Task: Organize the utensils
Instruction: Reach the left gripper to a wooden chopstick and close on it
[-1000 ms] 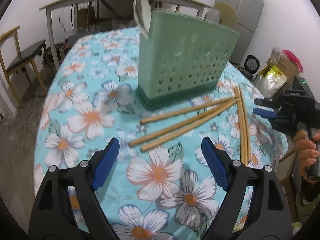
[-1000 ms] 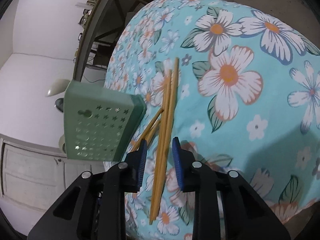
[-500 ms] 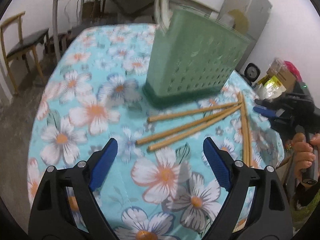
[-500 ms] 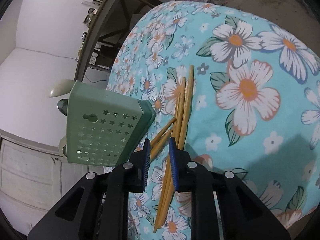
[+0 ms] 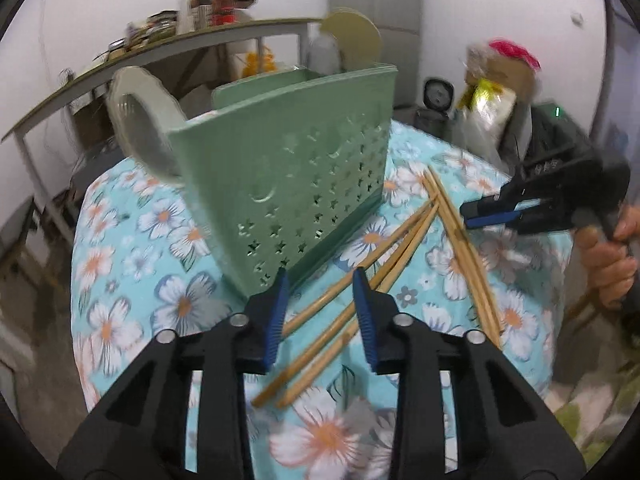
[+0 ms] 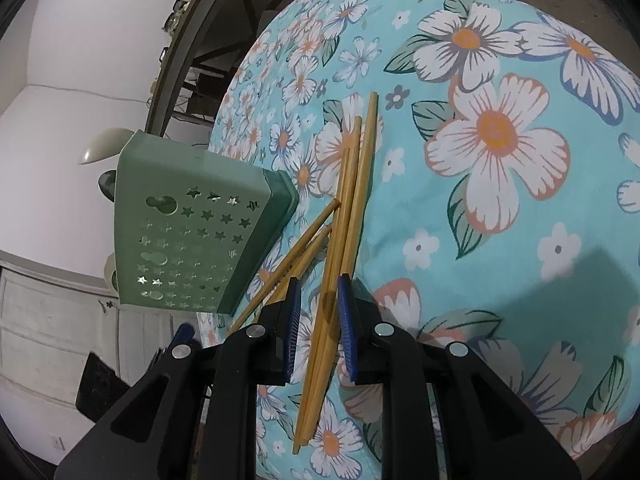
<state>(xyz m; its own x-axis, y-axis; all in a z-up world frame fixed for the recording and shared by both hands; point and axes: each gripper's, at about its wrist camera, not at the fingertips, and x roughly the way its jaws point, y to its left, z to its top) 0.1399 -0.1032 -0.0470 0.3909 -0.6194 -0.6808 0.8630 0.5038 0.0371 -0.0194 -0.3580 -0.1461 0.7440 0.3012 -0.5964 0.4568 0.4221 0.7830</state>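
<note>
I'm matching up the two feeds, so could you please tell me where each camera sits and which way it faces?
Left wrist: on the left gripper, facing down over three loose chopsticks toward the green holder; the right gripper and a hand show at right.
Right wrist: on the right gripper, facing down along a chopstick pair on the floral tablecloth.
Shared: holder, chopsticks, tablecloth.

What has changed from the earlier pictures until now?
The left gripper moved in over the three chopsticks by the green holder; its jaws have just been closing around them. The right gripper narrowed slightly around its chopstick pair. All chopsticks stayed on the tablecloth.
</note>
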